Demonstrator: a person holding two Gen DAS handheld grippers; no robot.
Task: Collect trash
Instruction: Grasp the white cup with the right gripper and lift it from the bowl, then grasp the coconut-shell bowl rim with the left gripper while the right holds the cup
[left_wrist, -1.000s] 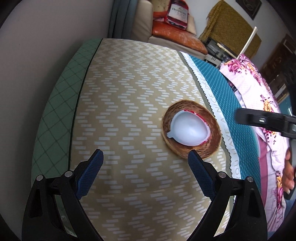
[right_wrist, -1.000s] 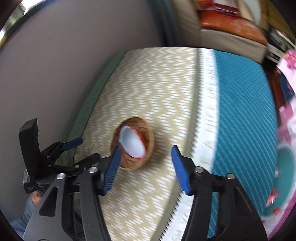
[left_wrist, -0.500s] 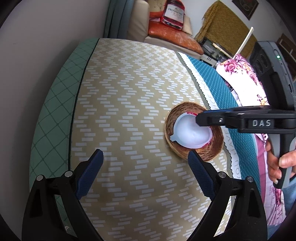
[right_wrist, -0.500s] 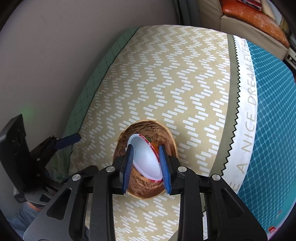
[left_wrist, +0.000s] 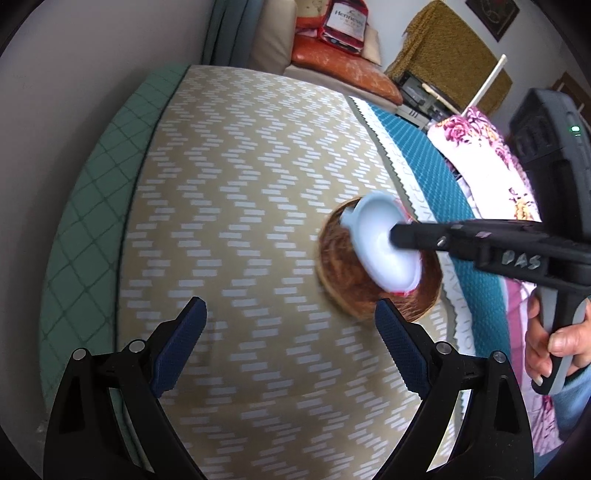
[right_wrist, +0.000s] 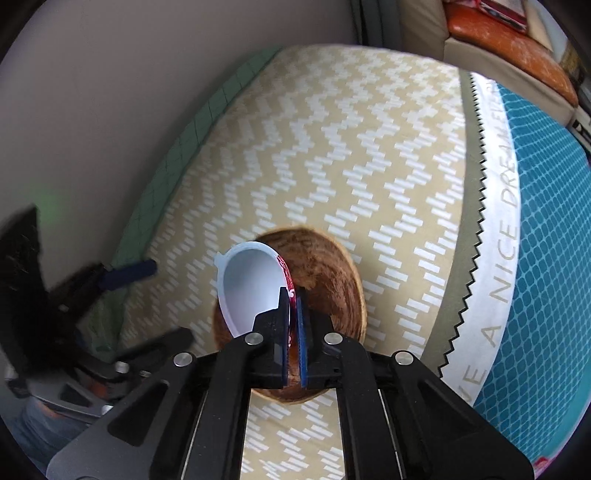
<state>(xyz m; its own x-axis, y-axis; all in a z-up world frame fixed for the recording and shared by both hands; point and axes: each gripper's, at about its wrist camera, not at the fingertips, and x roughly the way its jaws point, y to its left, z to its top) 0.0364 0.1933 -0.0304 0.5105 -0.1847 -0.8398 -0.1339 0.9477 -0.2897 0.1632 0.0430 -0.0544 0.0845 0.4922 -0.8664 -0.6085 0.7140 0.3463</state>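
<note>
white plastic cup (right_wrist: 248, 284) pinched by its rim in right claw (right_wrist: 292, 328), tilted over brown woven basket (right_wrist: 332, 266) on the bed (right_wrist: 332, 155). left claw (left_wrist: 291, 345) wide, empty.

— What sort of place is this?
— A home, a lived-in bedroom. A bed (left_wrist: 240, 206) fills the middle of the frame, its chevron sheet (right_wrist: 332, 155) reading "A NICE DREAM".
— Anything else?
— A flowered quilt (left_wrist: 476, 140) at right, an orange cushion (left_wrist: 343, 68) on a cream sofa (left_wrist: 273, 40) at the top.
</note>
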